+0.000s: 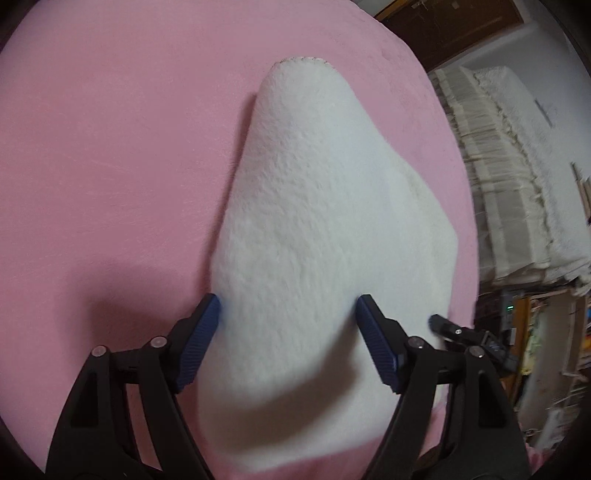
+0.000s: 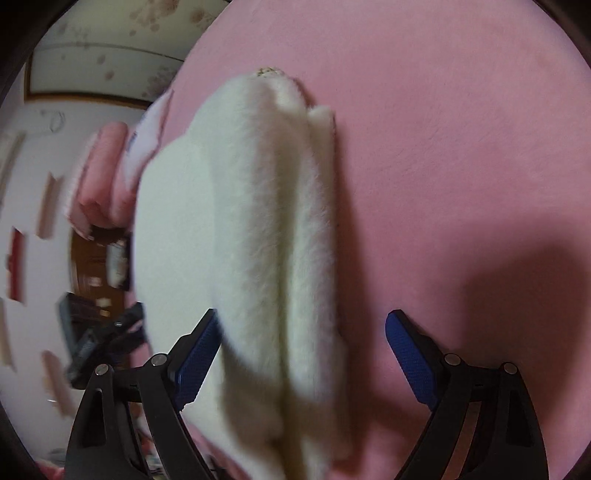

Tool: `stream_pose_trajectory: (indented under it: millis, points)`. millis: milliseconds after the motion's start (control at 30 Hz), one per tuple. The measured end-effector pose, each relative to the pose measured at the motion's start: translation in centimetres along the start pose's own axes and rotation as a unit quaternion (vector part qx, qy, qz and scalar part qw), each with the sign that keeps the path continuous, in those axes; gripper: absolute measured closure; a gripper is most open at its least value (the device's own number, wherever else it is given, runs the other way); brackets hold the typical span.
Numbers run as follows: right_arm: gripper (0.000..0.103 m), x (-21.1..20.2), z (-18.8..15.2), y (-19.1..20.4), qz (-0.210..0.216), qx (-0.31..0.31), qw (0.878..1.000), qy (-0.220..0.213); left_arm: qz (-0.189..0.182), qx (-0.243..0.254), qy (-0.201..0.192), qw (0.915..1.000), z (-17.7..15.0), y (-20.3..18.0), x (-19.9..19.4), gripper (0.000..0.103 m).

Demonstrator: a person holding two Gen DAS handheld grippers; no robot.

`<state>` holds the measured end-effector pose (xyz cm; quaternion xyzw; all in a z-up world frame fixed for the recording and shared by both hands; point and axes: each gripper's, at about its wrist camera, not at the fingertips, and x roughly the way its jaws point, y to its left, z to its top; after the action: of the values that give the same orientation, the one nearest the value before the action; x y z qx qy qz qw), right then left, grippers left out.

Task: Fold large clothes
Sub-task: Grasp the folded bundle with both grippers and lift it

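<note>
A thick white fluffy garment (image 1: pixel 314 221) lies folded into a long bundle on the pink bed cover (image 1: pixel 110 166). Its far end shows a stitched hem. My left gripper (image 1: pixel 288 304) hovers over the near part, open, its blue pads straddling the bundle's width. In the right wrist view the same garment (image 2: pixel 258 240) runs lengthwise between the pads of my right gripper (image 2: pixel 301 321), which is open. Its left pad brushes the fleece and its right pad stands apart over the pink cover (image 2: pixel 461 147). A black finger (image 1: pixel 441 325) of the right gripper shows at the bundle's right edge.
A stack of folded cream linens (image 1: pixel 517 166) stands beyond the bed's right edge, with a wooden door (image 1: pixel 450 26) behind and cluttered shelves (image 1: pixel 535 332) below. Left of the bed, pink and white folded bedding (image 2: pixel 107 173) lies blurred before a flowered wall (image 2: pixel 110 44).
</note>
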<state>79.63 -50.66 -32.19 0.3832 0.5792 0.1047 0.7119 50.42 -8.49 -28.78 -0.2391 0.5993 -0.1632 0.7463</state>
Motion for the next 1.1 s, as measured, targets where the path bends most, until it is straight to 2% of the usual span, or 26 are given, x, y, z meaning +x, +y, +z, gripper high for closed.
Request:
stream_pose_trajectory:
  millis: [133,267,333,367,433,467,533,567,633,733,867,967,1100]
  points:
    - [0.01,0.9,1.2,-0.8,0.039,0.002,0.999,0.003,-0.044,0.001,0.018,0.9989,0.9,1.3,1.6,0.015]
    - [0.009,1.7,2.7,-0.5,0.049,0.001,0.999,0.006,-0.079,-0.008,0.027,0.9965,1.3,2.7,3.5,0.011]
    - [0.018,1.8,2.8,0.1,0.046,-0.001,0.999,0.01,-0.087,-0.02,0.027,0.9957,1.3,3.1,4.4,0.009]
    - [0.039,1.7,2.9,0.5,0.061,-0.002,0.998,0.01,-0.081,-0.022,0.023,0.9962,1.4,3.2,4.5,0.009]
    - [0.043,1.6,2.4,0.7,0.061,0.018,0.998,0.007,-0.062,-0.019,0.002,0.9979,0.9,2.8,4.3,0.016]
    - [0.048,1.2,2.3,1.0,0.055,0.017,0.998,0.004,-0.053,-0.017,-0.01,0.9984,0.4,2.4,4.1,0.019]
    - [0.058,0.4,1.9,1.7,0.047,0.012,0.999,-0.006,-0.042,-0.01,-0.037,0.9984,-0.6,1.8,3.4,0.036]
    - [0.063,-0.1,1.5,2.2,0.043,0.011,0.999,-0.013,-0.04,-0.008,-0.048,0.998,-1.1,1.6,3.0,0.039]
    - [0.065,-0.9,1.0,3.7,0.02,0.001,0.999,-0.026,-0.034,-0.003,-0.069,0.997,-1.9,1.0,2.1,0.046]
    - [0.067,-2.5,0.1,7.5,-0.02,-0.029,0.998,-0.044,-0.044,0.001,-0.077,0.9961,-2.6,0.7,0.2,0.048]
    - [0.067,-4.4,-1.7,15.1,-0.061,-0.103,0.991,-0.066,-0.079,-0.027,-0.092,0.9923,-2.5,3.6,-4.9,0.049]
    - [0.067,-4.3,-3.0,20.7,-0.046,-0.13,0.988,-0.065,-0.077,-0.027,-0.116,0.9899,-1.5,6.4,-11.1,0.049]
    - [0.068,-1.4,-4.7,28.4,-0.016,-0.159,0.985,-0.07,-0.036,-0.009,-0.156,0.9871,1.6,10.7,-19.8,0.049]
